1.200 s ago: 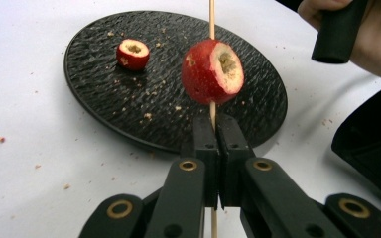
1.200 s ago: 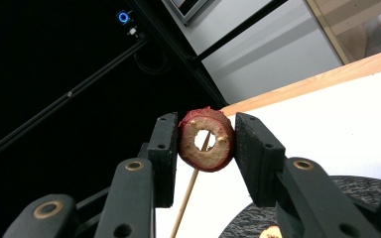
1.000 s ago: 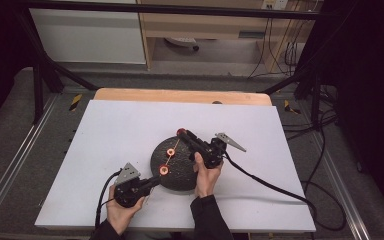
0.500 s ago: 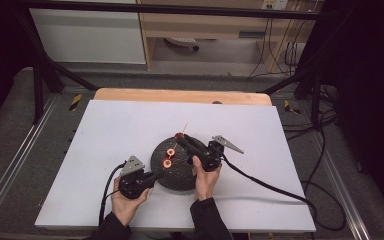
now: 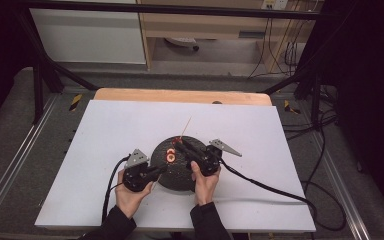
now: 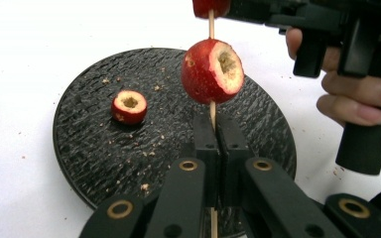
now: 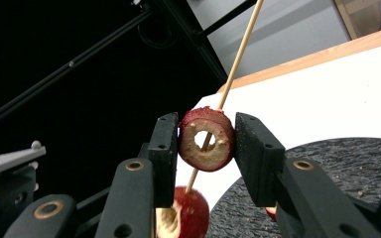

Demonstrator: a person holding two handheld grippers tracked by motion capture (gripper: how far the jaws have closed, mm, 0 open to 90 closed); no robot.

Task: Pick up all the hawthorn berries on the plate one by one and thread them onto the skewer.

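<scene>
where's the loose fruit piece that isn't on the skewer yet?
In the left gripper view the loose fruit piece lies cut side up on the left part of the black round plate, left of the skewer.

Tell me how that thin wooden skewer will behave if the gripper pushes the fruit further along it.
The skewer is thin and long, so it would probably flex or snap under sideways load. The left gripper pinches only its lower end, so it may pivot. The cored fruit should slide if pushed straight.
</scene>
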